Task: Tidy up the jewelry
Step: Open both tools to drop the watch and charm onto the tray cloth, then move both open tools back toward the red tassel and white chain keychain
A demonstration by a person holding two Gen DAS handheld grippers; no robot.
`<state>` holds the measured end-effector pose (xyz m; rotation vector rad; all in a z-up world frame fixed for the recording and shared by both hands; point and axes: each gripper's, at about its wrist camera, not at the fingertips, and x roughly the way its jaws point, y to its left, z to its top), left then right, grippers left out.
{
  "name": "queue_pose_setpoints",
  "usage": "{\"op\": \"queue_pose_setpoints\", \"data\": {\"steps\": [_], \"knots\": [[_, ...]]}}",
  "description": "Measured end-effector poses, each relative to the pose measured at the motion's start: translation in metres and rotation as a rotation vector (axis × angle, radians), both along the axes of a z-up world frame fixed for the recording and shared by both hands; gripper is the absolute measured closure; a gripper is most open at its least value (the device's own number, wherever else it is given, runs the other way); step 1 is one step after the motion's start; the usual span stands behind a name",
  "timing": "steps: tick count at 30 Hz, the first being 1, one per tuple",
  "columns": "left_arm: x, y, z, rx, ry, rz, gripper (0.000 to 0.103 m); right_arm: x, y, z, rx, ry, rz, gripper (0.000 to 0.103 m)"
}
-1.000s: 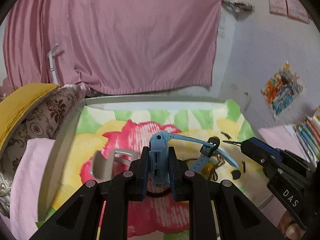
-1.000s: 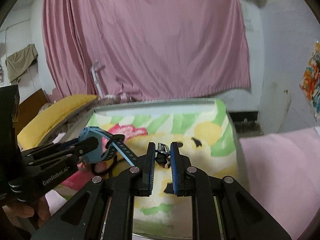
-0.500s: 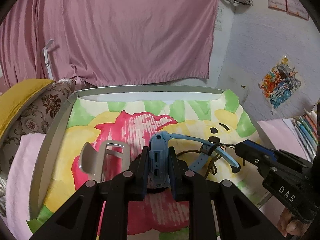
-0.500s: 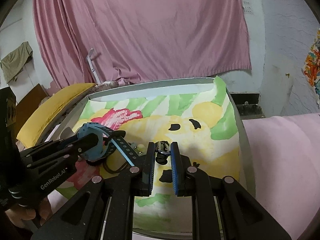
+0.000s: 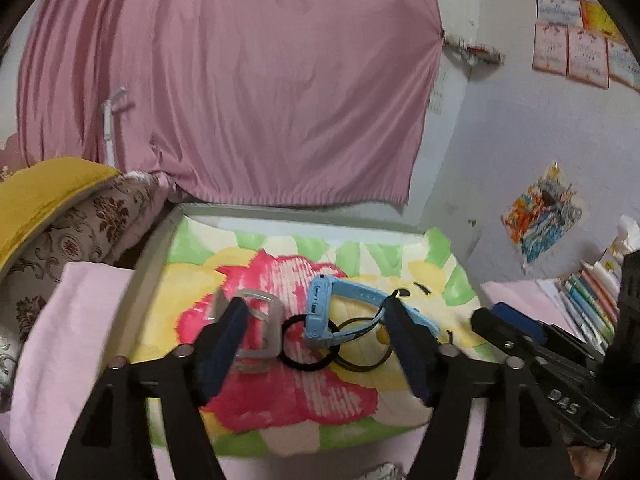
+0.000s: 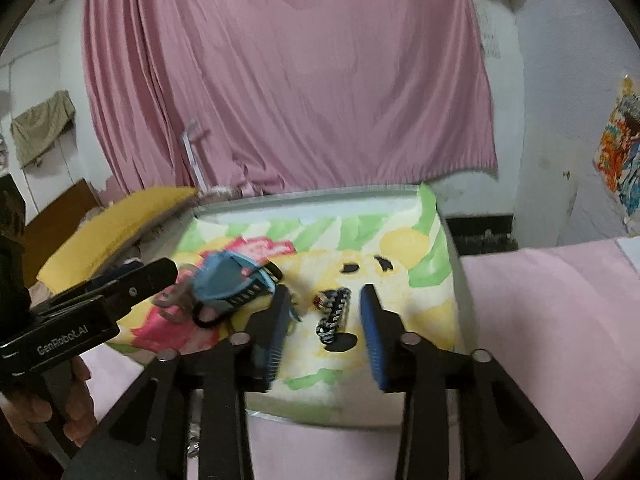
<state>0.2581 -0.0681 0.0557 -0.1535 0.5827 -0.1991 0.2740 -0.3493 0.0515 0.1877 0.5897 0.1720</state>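
A blue watch (image 5: 320,312) lies on the flower-printed tray (image 5: 304,224), beside a translucent grey bracelet (image 5: 260,332), a black hair tie (image 5: 308,360) and a thin black cord loop (image 5: 360,360). My left gripper (image 5: 316,320) is open and empty, its jaws wide apart either side of these. In the right wrist view a black-and-white braided bracelet (image 6: 334,314) lies on the tray (image 6: 448,240) between the jaws of my open, empty right gripper (image 6: 324,308). The blue watch (image 6: 228,286) sits to its left.
A pink curtain (image 5: 240,80) hangs behind the tray. A yellow cushion (image 5: 36,196) and patterned pillows lie to the left. Pink cloth (image 6: 560,320) covers the surface around the tray. Books (image 5: 592,300) stand at the right.
Both grippers have opened. The left one let go of the blue watch, now lying on the tray. The right one let go of the braided bracelet, now lying on the tray.
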Motion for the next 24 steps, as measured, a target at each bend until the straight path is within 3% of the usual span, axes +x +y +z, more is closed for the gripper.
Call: {"op": "queue_pose_setpoints", "data": {"steps": [4, 7, 12, 19, 24], "knots": [[-0.029, 0.014, 0.012, -0.023, -0.085, 0.044, 0.008, -0.034, 0.001, 0.022, 0.005, -0.115, 0.006, 0.042], [-0.055, 0.026, 0.02, -0.044, -0.151, 0.072, 0.001, -0.058, 0.001, 0.033, 0.024, -0.175, 0.018, 0.026], [-0.09, 0.038, 0.026, -0.03, -0.219, 0.082, 0.0, -0.094, 0.008, 0.045, 0.026, -0.254, 0.03, 0.001], [-0.138, 0.045, 0.023, 0.036, -0.295, 0.106, 0.0, -0.139, 0.021, 0.045, 0.03, -0.307, 0.02, 0.001], [-0.163, 0.059, 0.016, 0.039, -0.325, 0.132, 0.0, -0.165, 0.031, 0.043, -0.008, -0.374, 0.036, 0.001]]}}
